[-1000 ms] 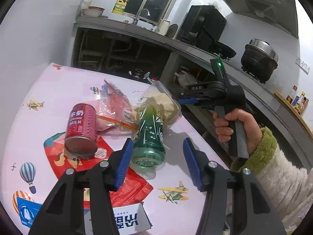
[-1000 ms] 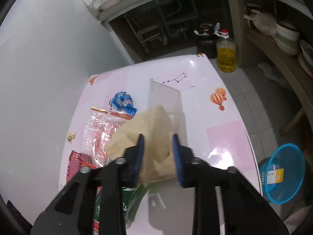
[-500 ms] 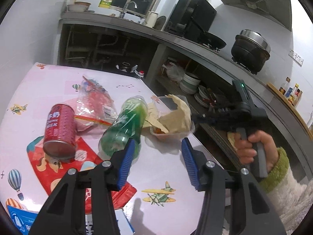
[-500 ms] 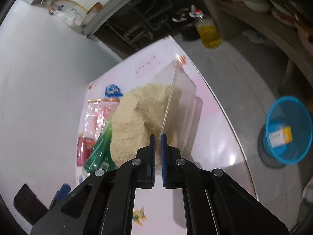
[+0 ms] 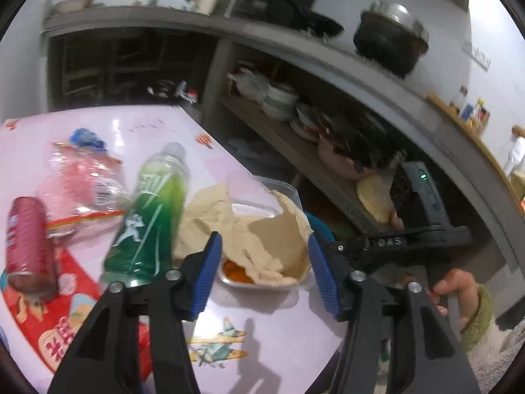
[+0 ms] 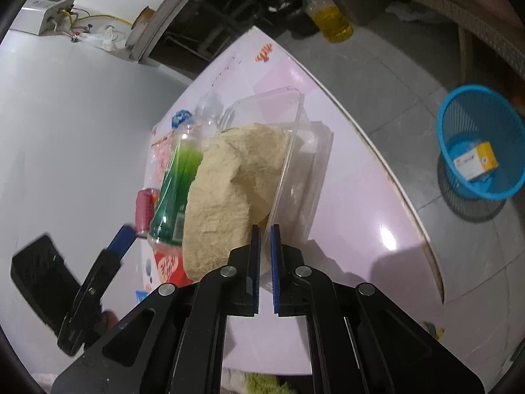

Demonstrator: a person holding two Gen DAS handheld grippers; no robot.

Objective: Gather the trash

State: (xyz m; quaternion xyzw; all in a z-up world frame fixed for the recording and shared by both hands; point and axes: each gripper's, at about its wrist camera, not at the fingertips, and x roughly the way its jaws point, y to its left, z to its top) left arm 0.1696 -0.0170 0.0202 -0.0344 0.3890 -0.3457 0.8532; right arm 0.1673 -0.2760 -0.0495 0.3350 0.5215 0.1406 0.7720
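A clear food container (image 5: 262,187) (image 6: 295,121), stuffed with crumpled beige paper (image 5: 269,246), lies near the pink table's right edge. My right gripper (image 6: 265,239) pinches its near rim; the jaws stand a sliver apart and are opening. My left gripper (image 5: 265,266) hovers just in front of the container, jaws opening, pads touching nothing. A green bottle (image 5: 154,216) lies to the left, touching the paper. Further left lie a red milk can (image 5: 28,246), a pink plastic bag (image 5: 82,184) and a blue wrapper (image 5: 87,136).
A blue basket (image 6: 459,180) stands on the floor right of the table and holds a small yellow-and-white box (image 6: 475,161). A bottle of oil (image 6: 331,23) is on the floor behind. A red printed bag (image 5: 55,321) lies under the can. Shelves of dishes (image 5: 282,101) line the far side.
My right gripper shut on the container's rim and pulled it toward the table edge. My left gripper swung right, from in front of the green bottle to in front of the container.
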